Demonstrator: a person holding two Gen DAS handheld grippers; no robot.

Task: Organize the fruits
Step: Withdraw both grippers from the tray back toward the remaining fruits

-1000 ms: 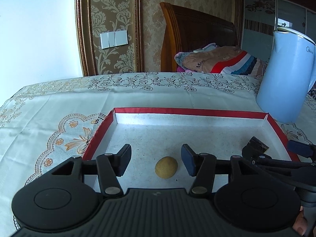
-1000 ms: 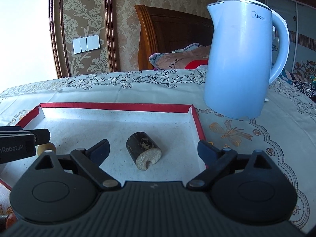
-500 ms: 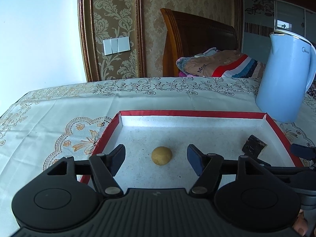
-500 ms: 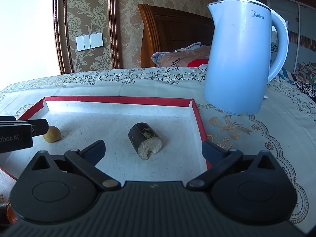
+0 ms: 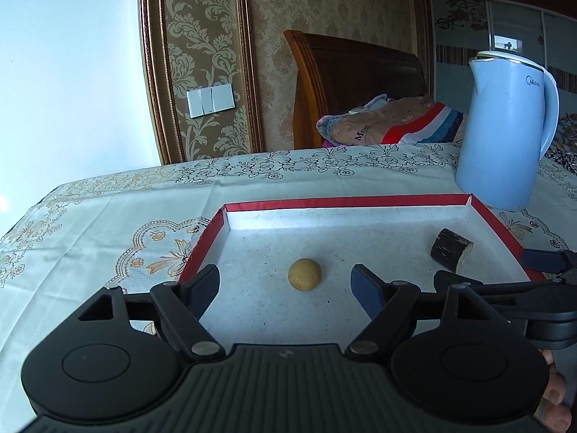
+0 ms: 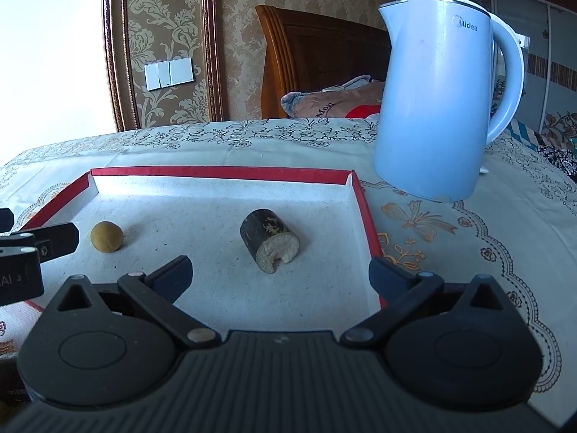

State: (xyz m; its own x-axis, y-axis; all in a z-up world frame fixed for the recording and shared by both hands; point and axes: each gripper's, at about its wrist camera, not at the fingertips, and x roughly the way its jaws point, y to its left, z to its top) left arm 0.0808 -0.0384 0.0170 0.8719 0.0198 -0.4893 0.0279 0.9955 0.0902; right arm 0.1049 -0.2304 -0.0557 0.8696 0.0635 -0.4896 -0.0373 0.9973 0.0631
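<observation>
Left tongs (image 5: 285, 283) just spread, nothing pinched, drawn back from small yellow fruit (image 5: 304, 274) lying free in red-rimmed tray (image 5: 346, 202). Right tongs (image 6: 280, 276) spread, empty, before dark cut piece (image 6: 268, 240). Both placements judged complete.

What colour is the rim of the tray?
Red rim around a white tray; clearest in the right wrist view.
</observation>
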